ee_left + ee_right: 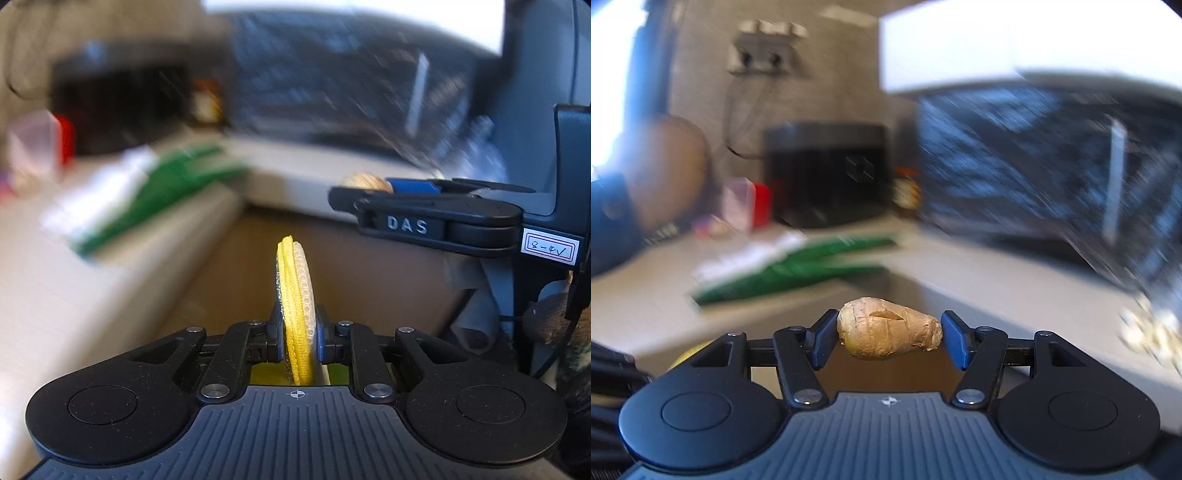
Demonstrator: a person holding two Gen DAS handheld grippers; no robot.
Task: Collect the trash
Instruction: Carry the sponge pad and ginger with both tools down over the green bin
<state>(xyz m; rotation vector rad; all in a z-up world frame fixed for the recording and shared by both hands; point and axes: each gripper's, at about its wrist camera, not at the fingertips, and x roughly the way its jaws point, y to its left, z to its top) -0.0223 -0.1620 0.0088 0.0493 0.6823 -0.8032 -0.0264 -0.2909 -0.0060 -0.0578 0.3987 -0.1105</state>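
Note:
My left gripper [299, 332] is shut on a flat yellow scouring pad [295, 291] with a pale mesh side, held on edge above a brown surface. My right gripper [889, 334] is shut on a tan piece of ginger root [888, 330], held by its two ends between the blue pads. In the left wrist view the right gripper [373, 188] shows side-on at the right, with the ginger [365, 181] at its tip. Both views are motion-blurred.
A pale countertop [979, 273] carries a green and white packet [798, 262], a black box [827, 173], a red item [761, 205] and a small jar [907, 190]. A dark speckled appliance [1052, 170] stands at the right. A brown surface [369, 266] lies below the counter edge.

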